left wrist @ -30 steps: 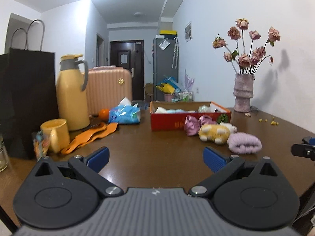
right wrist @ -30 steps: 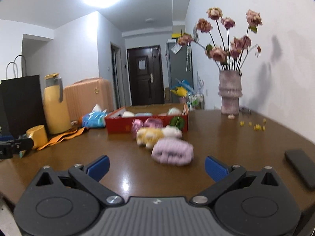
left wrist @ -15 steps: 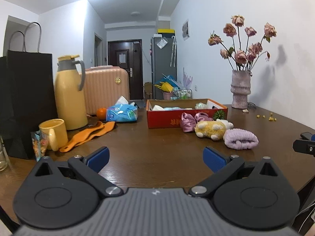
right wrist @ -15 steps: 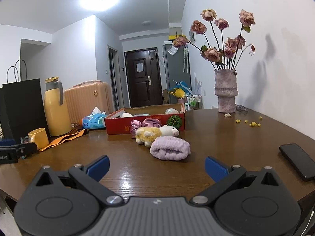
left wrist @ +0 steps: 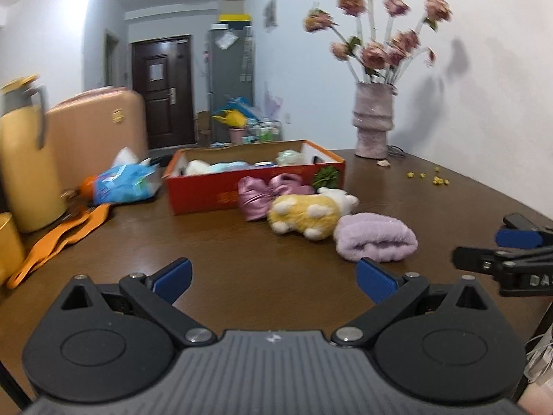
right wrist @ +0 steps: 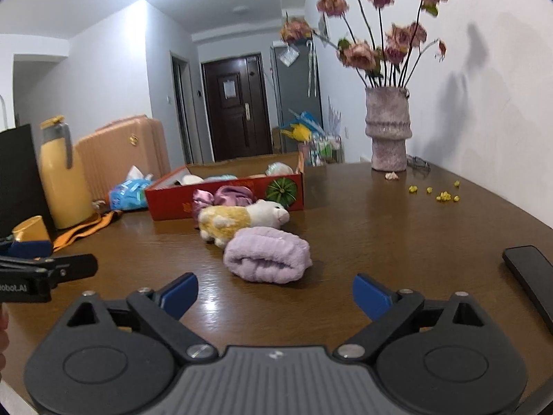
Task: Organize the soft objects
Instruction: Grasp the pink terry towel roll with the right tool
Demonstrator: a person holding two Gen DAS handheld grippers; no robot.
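A rolled lilac fluffy cloth (right wrist: 268,258) lies on the brown table, just ahead of my right gripper (right wrist: 274,294), which is open and empty. It also shows in the left wrist view (left wrist: 376,238). Behind it lie a yellow-and-white plush toy (right wrist: 238,221) and a pink satin scrunchie (right wrist: 221,197), in front of a red box (right wrist: 224,197) holding several soft items. My left gripper (left wrist: 274,278) is open and empty, farther back and left of the toys (left wrist: 311,212). The right gripper's fingers (left wrist: 497,263) show at the left view's right edge.
A vase of dried flowers (right wrist: 387,131) stands at the back right. A black phone (right wrist: 532,276) lies at the right. A yellow thermos (left wrist: 24,169), yellow cup (right wrist: 29,230), orange strap (left wrist: 65,231), blue tissue pack (left wrist: 124,186) and black bag (right wrist: 17,173) crowd the left.
Both grippers have moved forward towards the soft toys, the left one turning right; the lilac cloth now looms larger before the right gripper. Both stay open.
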